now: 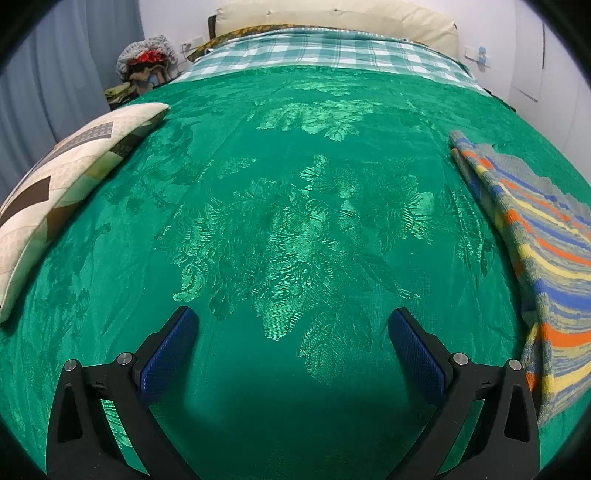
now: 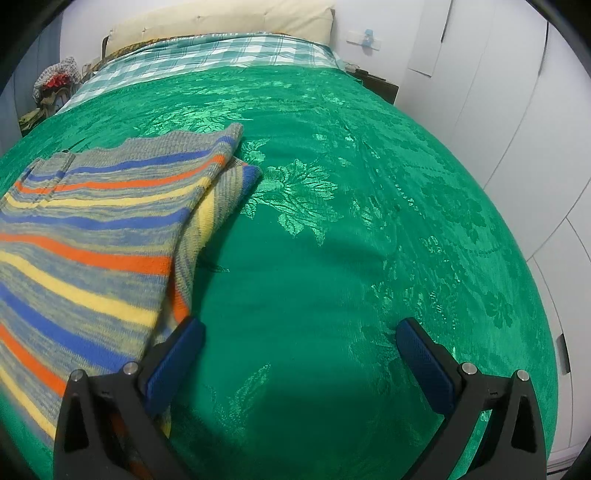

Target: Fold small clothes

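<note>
A striped knit sweater (image 2: 92, 225) in grey, blue, orange and yellow lies folded on the green bedspread (image 2: 332, 221). In the left wrist view the sweater (image 1: 543, 236) runs along the right edge. My left gripper (image 1: 293, 325) stands open over bare green bedspread (image 1: 277, 184), well left of the sweater, with nothing between its blue pads. My right gripper (image 2: 301, 334) is open too. Its left finger (image 2: 173, 354) overlaps the sweater's right edge, while the gap between the fingers shows only bedspread.
A patchwork pillow (image 1: 62, 184) lies at the bed's left side. A checked teal sheet (image 1: 317, 48) and a cream cushion (image 1: 332, 18) lie at the head. A pile of clothes (image 1: 144, 66) sits in the far left corner. White wardrobe doors (image 2: 517, 110) stand to the right.
</note>
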The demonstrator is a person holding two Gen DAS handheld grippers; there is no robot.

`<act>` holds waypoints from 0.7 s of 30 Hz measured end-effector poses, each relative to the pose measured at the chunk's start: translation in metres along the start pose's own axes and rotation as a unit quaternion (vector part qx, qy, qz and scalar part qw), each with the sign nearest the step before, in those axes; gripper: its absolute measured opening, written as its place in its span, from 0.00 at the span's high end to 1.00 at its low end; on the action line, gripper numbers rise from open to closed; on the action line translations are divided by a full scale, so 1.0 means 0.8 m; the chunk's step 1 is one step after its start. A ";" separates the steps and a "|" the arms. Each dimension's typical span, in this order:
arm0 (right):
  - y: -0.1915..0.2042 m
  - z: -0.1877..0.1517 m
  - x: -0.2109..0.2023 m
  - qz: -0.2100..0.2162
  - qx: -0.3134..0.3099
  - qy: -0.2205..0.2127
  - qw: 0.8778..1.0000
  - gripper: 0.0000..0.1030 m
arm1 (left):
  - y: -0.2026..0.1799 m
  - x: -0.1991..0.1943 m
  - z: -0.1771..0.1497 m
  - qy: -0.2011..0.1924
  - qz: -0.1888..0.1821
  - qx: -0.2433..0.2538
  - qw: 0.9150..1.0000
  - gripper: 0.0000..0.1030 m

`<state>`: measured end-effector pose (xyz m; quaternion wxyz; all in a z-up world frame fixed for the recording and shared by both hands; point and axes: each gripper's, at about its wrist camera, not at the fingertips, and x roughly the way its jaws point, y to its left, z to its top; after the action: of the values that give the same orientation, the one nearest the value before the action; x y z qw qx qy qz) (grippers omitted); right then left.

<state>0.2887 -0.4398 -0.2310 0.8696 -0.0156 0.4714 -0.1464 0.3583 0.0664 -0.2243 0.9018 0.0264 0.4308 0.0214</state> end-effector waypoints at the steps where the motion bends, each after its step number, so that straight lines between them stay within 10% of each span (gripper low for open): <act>1: 0.000 0.000 0.000 0.000 0.000 0.000 1.000 0.00 | 0.000 0.000 0.001 0.000 0.000 0.000 1.000 0.00; 21: 0.001 0.003 0.008 0.008 0.007 0.001 1.000 0.00 | -0.002 0.007 0.001 0.005 -0.002 -0.005 1.000 0.00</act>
<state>0.2943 -0.4407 -0.2354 0.8706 -0.0052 0.4710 -0.1424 0.3622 0.0653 -0.2281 0.8999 0.0207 0.4350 0.0219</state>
